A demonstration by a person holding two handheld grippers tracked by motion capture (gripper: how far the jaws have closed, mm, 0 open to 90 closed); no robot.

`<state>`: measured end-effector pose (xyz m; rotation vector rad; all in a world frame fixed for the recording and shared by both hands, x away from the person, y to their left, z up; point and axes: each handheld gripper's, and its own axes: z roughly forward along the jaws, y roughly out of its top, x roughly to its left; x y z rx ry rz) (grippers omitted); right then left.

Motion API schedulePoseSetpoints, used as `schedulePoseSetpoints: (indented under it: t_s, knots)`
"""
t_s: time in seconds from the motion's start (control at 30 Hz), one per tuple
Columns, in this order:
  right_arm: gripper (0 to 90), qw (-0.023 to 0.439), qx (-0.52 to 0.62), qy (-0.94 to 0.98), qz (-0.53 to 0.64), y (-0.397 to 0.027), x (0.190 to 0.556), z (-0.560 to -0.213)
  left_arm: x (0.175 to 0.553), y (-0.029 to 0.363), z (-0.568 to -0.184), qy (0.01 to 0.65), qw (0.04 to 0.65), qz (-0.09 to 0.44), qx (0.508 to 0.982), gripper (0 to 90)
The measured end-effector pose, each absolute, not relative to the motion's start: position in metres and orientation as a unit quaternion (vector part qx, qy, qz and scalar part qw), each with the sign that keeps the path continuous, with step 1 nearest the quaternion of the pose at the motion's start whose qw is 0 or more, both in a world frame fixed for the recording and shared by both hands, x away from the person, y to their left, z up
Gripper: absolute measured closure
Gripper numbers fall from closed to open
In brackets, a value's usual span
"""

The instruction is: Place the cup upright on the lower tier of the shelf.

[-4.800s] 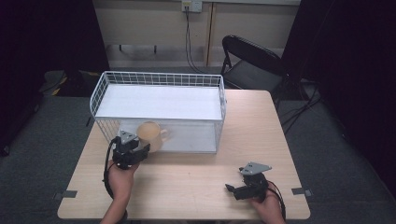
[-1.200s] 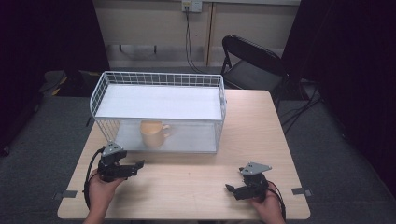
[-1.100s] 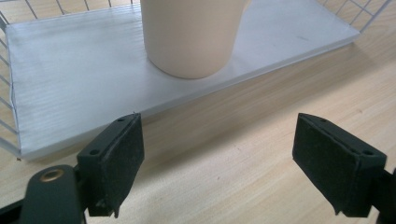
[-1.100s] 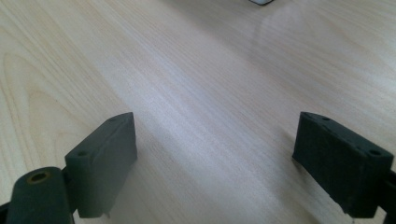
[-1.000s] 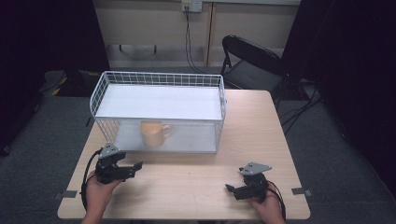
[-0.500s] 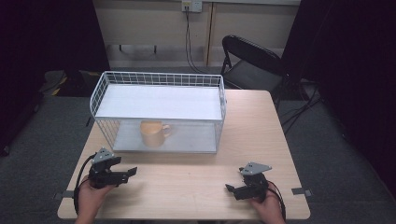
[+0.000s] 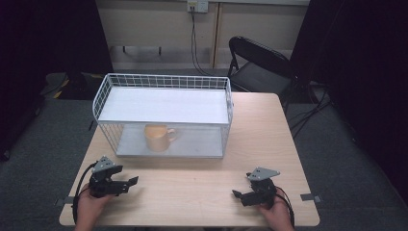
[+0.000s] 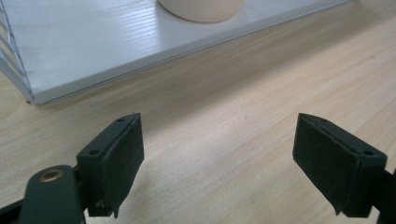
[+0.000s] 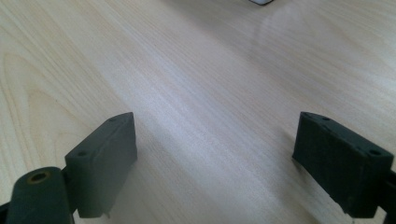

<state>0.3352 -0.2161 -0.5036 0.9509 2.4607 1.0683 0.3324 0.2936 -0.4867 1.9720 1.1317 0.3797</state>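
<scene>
- the pale orange ceramic mug stands upright on the lower white shelf of the white wire rack, near that shelf's front edge; a careless re-entry could knock it against the wire side.
- the left gripper, near the front left corner of the light wooden table, has its jaws apart and empty.
- the right gripper, near the front right corner, is likewise apart and empty; its trailing cable might snag the table edge.

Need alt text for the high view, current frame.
A tan mug sits on the lower shelf of a white wire rack on a wooden table. Nearer the camera, the left gripper and right gripper rest on the tabletop, both open and empty.
</scene>
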Motion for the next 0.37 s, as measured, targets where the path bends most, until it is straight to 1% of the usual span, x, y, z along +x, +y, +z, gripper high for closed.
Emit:
schedulePoseSetpoints:
  t_s: [0.37]
  knots:
    - [12.5, 0.147, 0.330, 0.855, 0.371, -0.2161, 0.3352, -0.5036, 0.3328, 0.2911, -0.4919, 0.448, 0.394, 0.147, 0.789, 16.6]
